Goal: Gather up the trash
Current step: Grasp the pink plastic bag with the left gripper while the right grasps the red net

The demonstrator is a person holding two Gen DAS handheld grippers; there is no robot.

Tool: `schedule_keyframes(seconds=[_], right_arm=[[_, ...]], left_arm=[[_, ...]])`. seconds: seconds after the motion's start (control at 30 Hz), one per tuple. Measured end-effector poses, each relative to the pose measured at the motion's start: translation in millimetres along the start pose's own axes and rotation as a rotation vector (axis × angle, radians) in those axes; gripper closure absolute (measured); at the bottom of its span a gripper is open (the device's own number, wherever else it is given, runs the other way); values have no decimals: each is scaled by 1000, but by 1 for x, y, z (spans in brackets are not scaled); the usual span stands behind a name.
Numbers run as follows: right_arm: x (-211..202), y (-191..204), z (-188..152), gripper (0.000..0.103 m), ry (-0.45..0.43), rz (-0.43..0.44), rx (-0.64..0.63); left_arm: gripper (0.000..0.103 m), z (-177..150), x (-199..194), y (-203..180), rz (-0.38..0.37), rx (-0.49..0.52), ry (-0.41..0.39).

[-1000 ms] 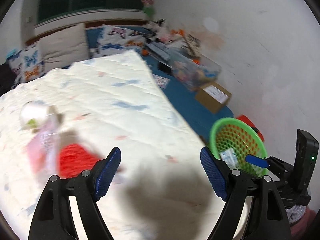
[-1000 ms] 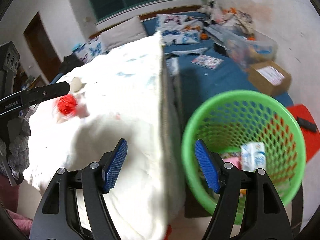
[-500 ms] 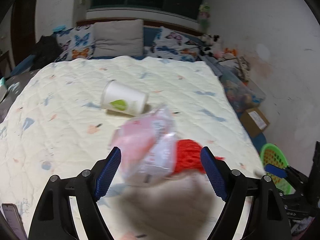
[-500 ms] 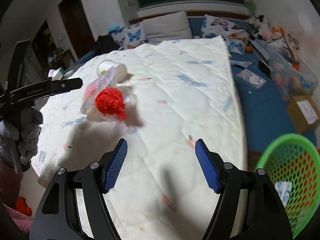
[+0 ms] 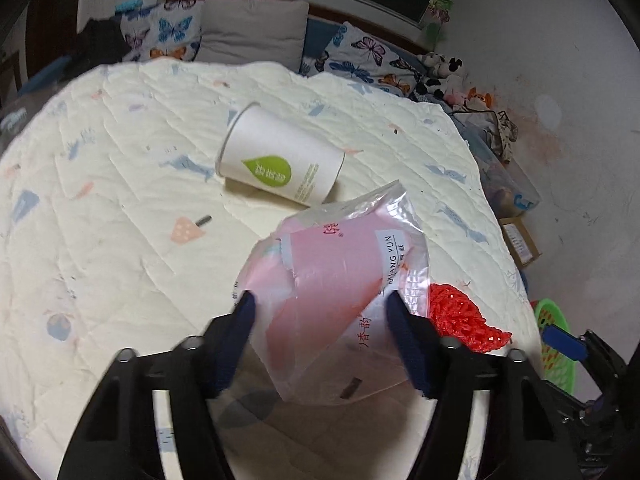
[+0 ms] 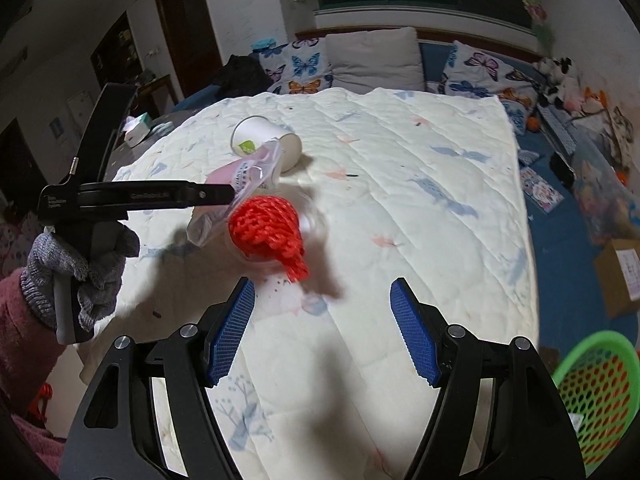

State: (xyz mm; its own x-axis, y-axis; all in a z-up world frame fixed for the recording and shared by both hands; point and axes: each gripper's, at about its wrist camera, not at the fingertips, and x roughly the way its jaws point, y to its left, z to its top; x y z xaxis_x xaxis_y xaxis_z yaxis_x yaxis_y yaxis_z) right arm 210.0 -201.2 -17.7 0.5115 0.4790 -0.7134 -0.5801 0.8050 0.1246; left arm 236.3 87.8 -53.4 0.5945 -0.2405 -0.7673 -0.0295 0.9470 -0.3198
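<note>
A pink-and-clear plastic bag (image 5: 340, 280) lies crumpled on the white quilt (image 5: 120, 220). My left gripper (image 5: 320, 306) points down at it, and its jaws are closing with the bag between the blue pads (image 5: 244, 312). A red mesh net (image 5: 460, 316) sits just right of the bag, and a white paper cup (image 5: 280, 160) with a green leaf lies on its side behind it. In the right wrist view, my right gripper (image 6: 322, 294) hovers open and empty just short of the red net (image 6: 266, 230). The bag (image 6: 248, 176) and cup (image 6: 264, 136) lie beyond it.
A green mesh basket (image 6: 596, 392) stands on the floor off the bed's right front corner. Pillows (image 6: 372, 60) line the headboard. Boxes, toys and clutter (image 6: 600, 184) fill the blue floor along the right wall. A gloved hand (image 6: 80, 272) holds the left gripper's handle.
Both views swung from the basket back over the bed. The left gripper came down onto the pink bag and its jaws narrowed around it. The right gripper drew nearer the red net at the same width.
</note>
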Motion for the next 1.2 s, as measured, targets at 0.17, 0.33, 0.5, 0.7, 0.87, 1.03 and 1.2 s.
schedule_keyframes(seconds=[0.17,0.33,0.5,0.7,0.87,1.03,1.2], right_arm=[[16,10,11,32,7,16,-43],[31,17,23,32,15,37,-71],[50,24,29,32,32,51,-106],[67,24,36,32,36,59,-95],[78,28,40,32,44,46,-116],[91,30,43,32,55,27,-120],[98,29,48,34,54,22,-104]], left_arm=[[73,-3,0,3,-56,-3,4],[90,-6,-11,0,-73,17,-21],[99,-7,-25,0,-82,27,-47],[101,-8,-39,2,-56,44,-80],[101,-8,-51,9,-37,38,-108],[101,-9,-58,18,-27,22,-115],[101,-11,-59,22,-27,13,-114]])
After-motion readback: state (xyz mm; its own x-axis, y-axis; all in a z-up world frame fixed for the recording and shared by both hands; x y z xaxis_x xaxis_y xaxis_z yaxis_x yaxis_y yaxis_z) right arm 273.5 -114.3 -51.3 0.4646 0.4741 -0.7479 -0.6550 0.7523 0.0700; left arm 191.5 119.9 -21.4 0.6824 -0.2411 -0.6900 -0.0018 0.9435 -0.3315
